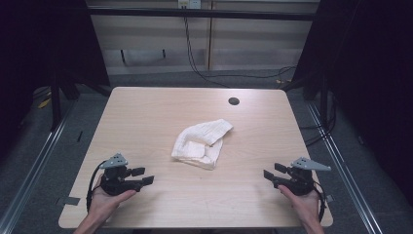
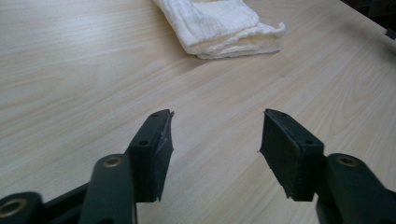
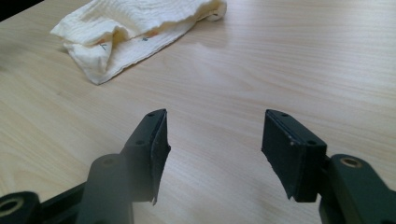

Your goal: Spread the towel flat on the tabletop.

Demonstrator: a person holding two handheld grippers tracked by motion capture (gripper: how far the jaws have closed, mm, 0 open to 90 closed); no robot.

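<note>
Two grippers, left gripper (image 1: 144, 176) and right gripper (image 1: 272, 172), are waiting spread and empty near your edge; you are approaching the crumpled white cloth (image 1: 202, 143) lying mid-table, next probably needing a pinch on its corners.

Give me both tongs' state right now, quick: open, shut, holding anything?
Left tongs: open, nothing between the jaws, short of the white cloth.
Right tongs: open, empty, bare table ahead of them, cloth farther off.
</note>
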